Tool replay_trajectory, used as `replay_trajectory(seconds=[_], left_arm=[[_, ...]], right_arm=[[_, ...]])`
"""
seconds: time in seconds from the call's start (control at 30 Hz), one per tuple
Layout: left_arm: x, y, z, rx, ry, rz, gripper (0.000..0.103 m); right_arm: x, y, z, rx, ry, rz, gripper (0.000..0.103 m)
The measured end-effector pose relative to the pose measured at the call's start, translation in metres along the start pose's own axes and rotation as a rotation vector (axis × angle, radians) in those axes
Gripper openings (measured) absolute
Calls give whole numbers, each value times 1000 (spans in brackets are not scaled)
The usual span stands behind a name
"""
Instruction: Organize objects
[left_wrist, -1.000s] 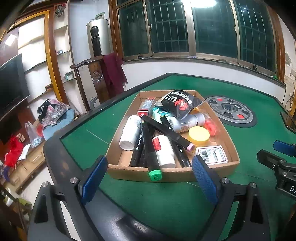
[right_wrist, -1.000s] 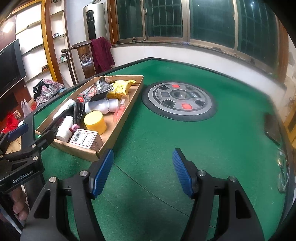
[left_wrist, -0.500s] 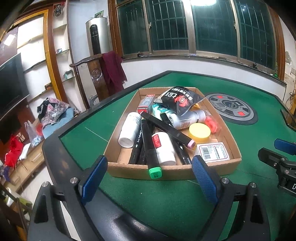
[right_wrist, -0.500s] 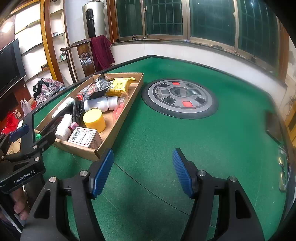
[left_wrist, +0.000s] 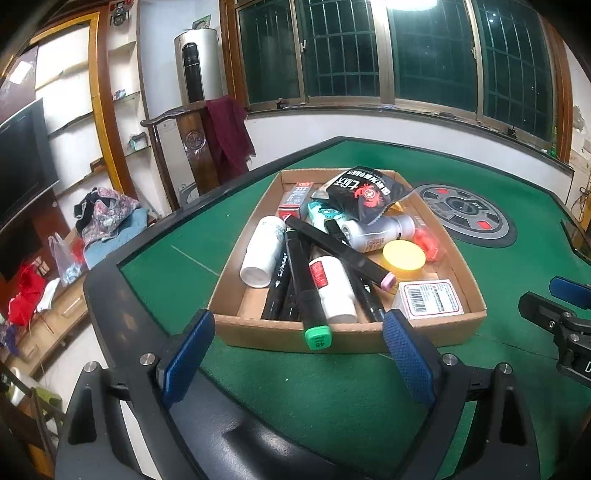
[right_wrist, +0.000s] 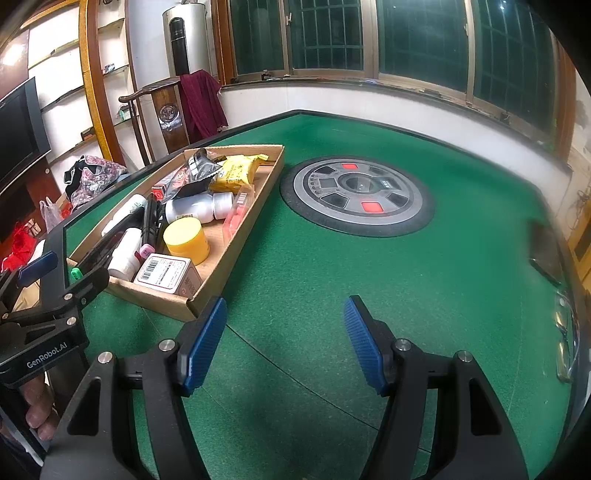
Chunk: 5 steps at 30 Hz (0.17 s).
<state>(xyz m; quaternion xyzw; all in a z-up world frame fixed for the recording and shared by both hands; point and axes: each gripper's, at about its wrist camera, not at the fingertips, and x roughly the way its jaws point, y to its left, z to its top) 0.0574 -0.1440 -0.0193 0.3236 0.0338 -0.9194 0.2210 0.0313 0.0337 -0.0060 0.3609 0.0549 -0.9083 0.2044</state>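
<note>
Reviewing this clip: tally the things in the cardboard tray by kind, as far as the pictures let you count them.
In the cardboard tray, some things overlap, so counts are what shows:
Markers: at least 4
White bottles: 3
Yellow-lidded jar: 1
Barcode-labelled box: 1
Red carton: 1
Snack packets, black and yellow: 2
Teal tube: 1
Red clear-plastic item: 1
Total: at least 14

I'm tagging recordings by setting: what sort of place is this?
Likely a home living or games room: a green felt mahjong table with centre control panel, a television, wall shelves.
</note>
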Motion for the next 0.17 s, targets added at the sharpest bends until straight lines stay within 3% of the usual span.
replay_trajectory(seconds=[0.17], left_arm=[[-3,-2,-1,16,-16,19,89]], right_arm=[[0,0,0,1,-3,-2,65]])
